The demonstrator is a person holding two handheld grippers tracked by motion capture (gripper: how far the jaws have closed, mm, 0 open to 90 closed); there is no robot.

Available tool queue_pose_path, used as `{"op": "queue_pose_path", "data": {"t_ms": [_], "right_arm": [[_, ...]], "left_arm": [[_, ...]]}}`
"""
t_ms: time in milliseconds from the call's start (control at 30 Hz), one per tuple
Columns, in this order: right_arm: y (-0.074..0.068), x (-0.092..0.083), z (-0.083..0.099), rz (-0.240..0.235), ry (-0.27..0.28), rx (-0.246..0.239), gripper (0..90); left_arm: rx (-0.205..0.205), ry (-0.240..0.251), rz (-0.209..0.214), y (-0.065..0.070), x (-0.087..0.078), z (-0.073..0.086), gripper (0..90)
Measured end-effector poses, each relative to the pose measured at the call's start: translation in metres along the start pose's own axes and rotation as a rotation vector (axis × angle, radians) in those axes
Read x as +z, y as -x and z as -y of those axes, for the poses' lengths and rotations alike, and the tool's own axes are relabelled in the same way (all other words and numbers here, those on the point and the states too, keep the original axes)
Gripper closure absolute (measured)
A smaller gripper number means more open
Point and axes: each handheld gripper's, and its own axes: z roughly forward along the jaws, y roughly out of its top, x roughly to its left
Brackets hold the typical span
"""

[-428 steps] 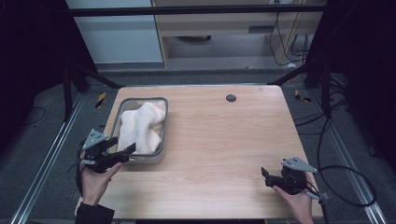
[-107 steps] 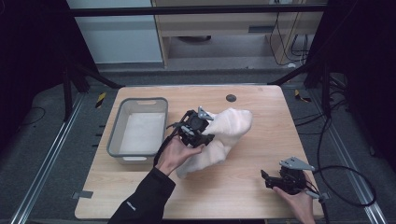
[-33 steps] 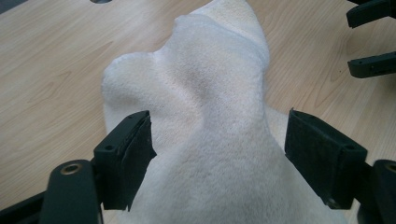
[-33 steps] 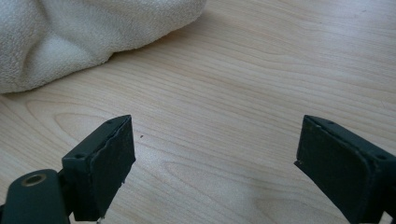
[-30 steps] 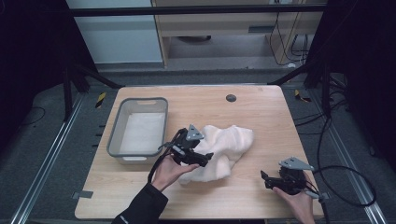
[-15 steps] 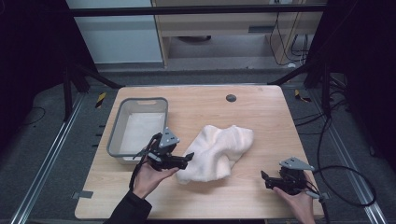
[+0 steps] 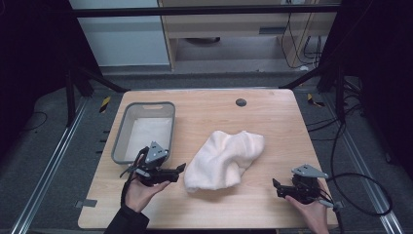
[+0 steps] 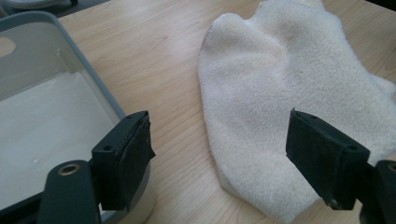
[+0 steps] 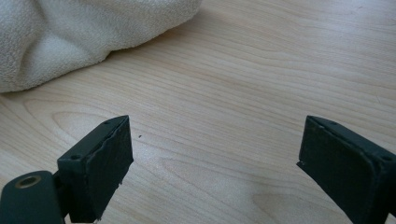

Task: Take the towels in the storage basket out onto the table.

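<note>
Towel, cream and fluffy [image 7: 225, 158], lies in a rumpled heap near the middle of the pale wooden worktop [image 7: 272, 117], clear of everything, with nothing gripping it right now. Biggest thing on view is that worktop, bare wood around the cloth. Next down in size, the grey plastic tub [image 7: 144, 130] sits at the left side, empty, its white floor showing. Then the towel itself, one end bunched up toward the far right, the other spread flat toward the near edge.

Now the small stuff. Left tool [image 7: 176, 169] hovers just beside the towel's near-left edge, between it and the tub, jaws spread wide and holding nothing; the left gripper view has the towel [image 8: 299, 107] right ahead and the tub's corner [image 8: 84, 70] close against one jaw. Right tool [image 7: 278, 185] waits at the near right corner, well apart from the cloth, jaws also wide and empty over bare wood.

Risk from here, I'd say: the left tool is so near the tub that a careless swing could knock or drag it. And a pinch on that thick pile might catch a single layer, so the heap unrolls or slides instead of lifting.
</note>
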Motion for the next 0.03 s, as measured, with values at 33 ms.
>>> {"op": "queue_pose_path", "data": {"t_ms": [33], "right_arm": [[0.0001, -0.0001, 0.0, 0.001, 0.0, 0.001, 9.5]], "left_arm": [[0.001, -0.001, -0.001, -0.0009, -0.0013, 0.0022, 22.2]]}}
